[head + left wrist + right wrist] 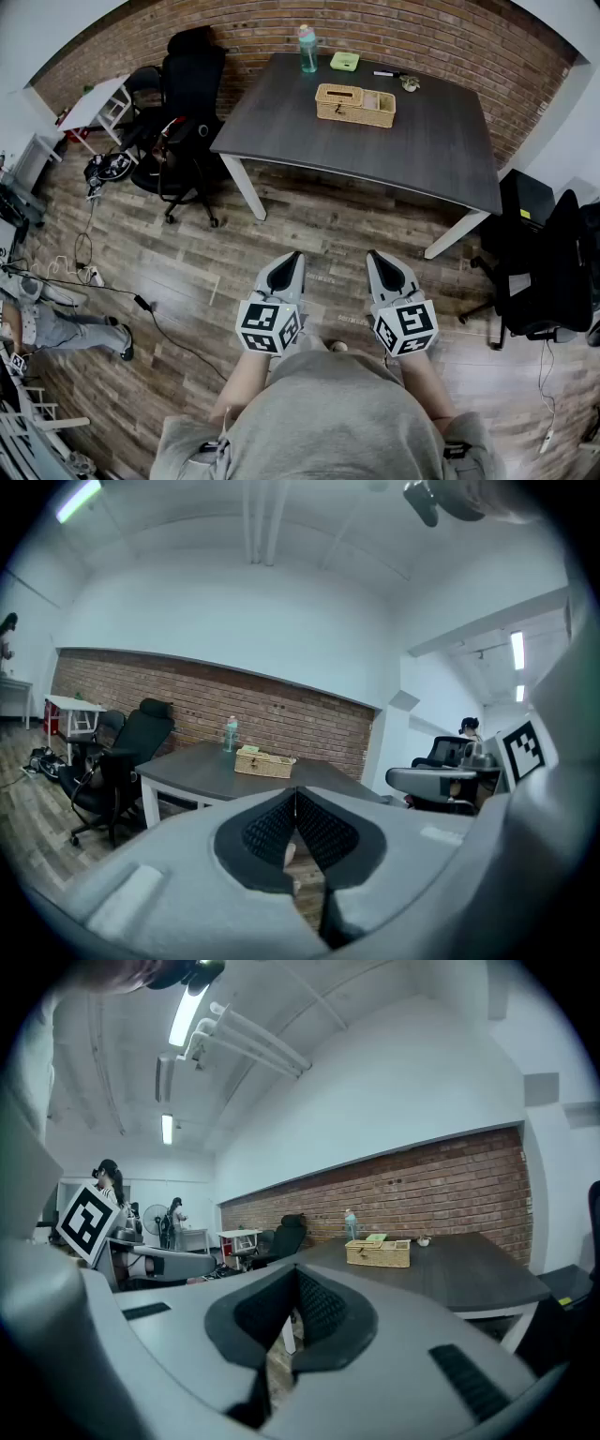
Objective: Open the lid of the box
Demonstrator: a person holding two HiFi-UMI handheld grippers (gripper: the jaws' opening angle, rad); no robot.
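Note:
A woven wicker box with its lid down sits on the dark table far ahead of me; it also shows as the small box in the left gripper view and the box in the right gripper view. My left gripper and right gripper are held side by side close to my body, over the wooden floor, well short of the table. Both are shut with nothing between the jaws.
A teal bottle, a green container and small items stand at the table's far side. Black office chairs stand left of the table, another chair at right. Cables lie on the floor at left.

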